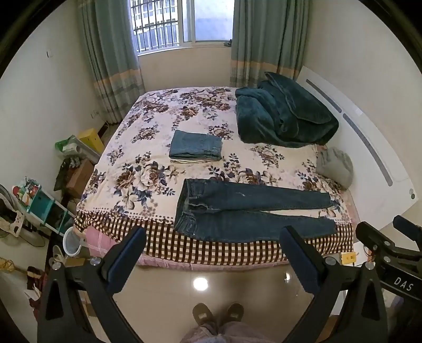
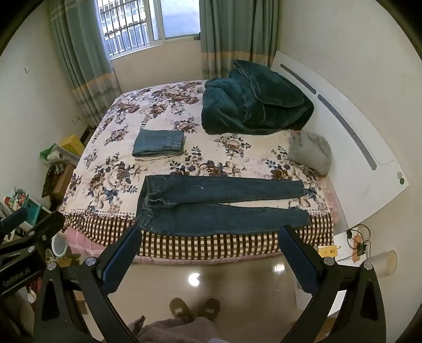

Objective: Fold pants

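Slippers [image 1: 217, 314] half-hidden below; both grippers' fingers [image 1: 126, 258] frame unfolded jeans [image 1: 250, 209].

Two wrist cameras, side by side, looking down at the bed from the floor in front of it.

Each looks forward and steeply down between its own hand-held gripper's spread fingers, left hand-held gripper [image 1: 212, 253] and right hand-held gripper [image 2: 211, 252], standing back from the bed [image 1: 163, 245]. Both share the bed, the pants [image 1: 250, 211] just beyond the fingertips, the window [image 1: 182, 23] far ahead and the slippers [image 2: 195, 310] below. Each catches the other gripper at its edge.
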`<state>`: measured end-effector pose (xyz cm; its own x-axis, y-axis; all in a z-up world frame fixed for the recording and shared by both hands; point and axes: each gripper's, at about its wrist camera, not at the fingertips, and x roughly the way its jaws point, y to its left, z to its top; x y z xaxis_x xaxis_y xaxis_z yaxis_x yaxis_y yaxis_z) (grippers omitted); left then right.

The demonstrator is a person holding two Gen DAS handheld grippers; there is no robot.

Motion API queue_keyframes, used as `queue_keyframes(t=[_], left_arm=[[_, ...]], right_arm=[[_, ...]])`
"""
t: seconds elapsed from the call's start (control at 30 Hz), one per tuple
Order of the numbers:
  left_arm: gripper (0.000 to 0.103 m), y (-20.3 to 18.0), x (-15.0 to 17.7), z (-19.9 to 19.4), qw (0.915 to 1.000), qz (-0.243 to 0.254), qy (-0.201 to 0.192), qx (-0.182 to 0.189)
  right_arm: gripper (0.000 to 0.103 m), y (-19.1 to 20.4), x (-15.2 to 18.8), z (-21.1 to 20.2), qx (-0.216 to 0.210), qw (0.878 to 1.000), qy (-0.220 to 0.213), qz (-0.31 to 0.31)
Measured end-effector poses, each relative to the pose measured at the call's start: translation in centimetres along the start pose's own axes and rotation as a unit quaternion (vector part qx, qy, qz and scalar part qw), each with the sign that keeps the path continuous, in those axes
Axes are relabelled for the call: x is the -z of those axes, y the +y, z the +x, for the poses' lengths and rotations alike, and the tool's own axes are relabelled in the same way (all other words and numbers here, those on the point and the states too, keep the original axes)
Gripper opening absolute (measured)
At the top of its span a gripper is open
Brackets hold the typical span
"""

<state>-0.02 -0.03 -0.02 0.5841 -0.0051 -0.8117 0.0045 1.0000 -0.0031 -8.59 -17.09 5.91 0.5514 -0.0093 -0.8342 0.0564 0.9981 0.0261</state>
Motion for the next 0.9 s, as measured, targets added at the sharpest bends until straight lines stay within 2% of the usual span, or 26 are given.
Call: queue_keyframes(t=[0.03,0.9], left_arm=[[0.103,0.1,0.0,0.0,0.9999,-0.008,0.003,0.01],[0.103,-0.3,-0.7,-0.5,1.0,-0.001,-0.003,0.001]], right_arm=[[0.103,0.0,0.0,0.0,-0.002,1.0,0.001,0.001],[0.103,0.4,-0.1,-1.3,-0.004,1.0,0.003,0.002]])
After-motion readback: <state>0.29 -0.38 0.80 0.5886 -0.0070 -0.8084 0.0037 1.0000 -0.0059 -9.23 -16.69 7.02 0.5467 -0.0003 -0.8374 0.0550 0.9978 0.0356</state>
